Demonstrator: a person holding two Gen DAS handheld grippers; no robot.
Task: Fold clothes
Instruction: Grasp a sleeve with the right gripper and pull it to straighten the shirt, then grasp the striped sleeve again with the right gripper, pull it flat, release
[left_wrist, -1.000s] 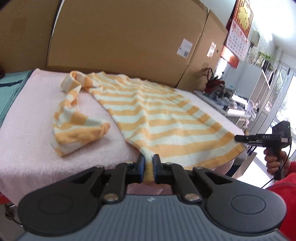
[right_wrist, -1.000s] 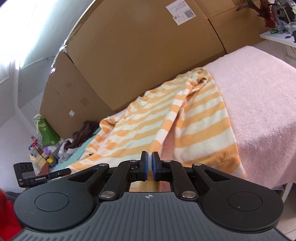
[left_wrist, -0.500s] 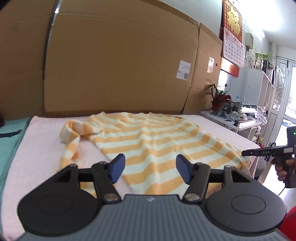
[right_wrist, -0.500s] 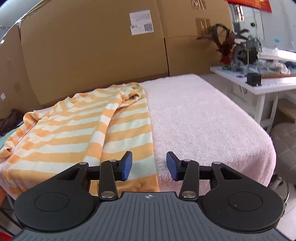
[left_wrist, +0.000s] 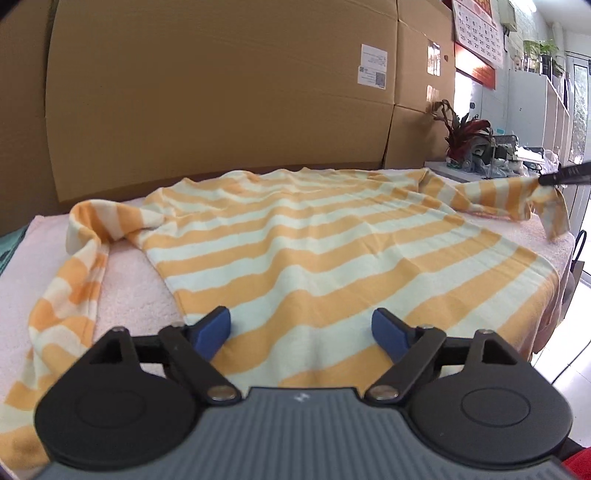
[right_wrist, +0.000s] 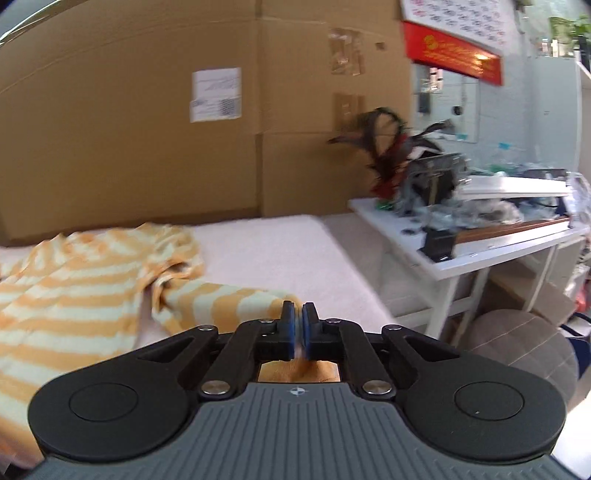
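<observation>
The left gripper (left_wrist: 301, 328) stands with its blue pads wide apart and nothing between them, the jaws having just been opening; it hovers low over the near hem of the striped shirt (left_wrist: 314, 251), pads clear of the cloth; the right gripper (right_wrist: 298, 325) has just been closing, and its jaws are pinched nearly together on the cuff of the right sleeve (right_wrist: 229, 299), orange cloth showing under and between the pads; from the left wrist view its dark tip (left_wrist: 561, 178) holds that sleeve (left_wrist: 517, 203) up off the bed at the far right. The shirt lies spread, chest flat, on the pink towel (left_wrist: 129, 280) that covers the bed, big cardboard boxes (left_wrist: 221, 92) behind it; the left sleeve (left_wrist: 74, 280) trails bent down the near left side.

I judge the spreading is done and the first fold is starting, the right sleeve being the part in hand; the next move calls for carrying that cuff across onto the body of the shirt and laying it flat, without dragging the shoulder out of line; the left gripper then wants the other sleeve, or the hem to steady it.

Both grippers point a little downward toward the bed; the right wrist view is blurred, so it seems to be swinging; no hand shows in either view.
</observation>
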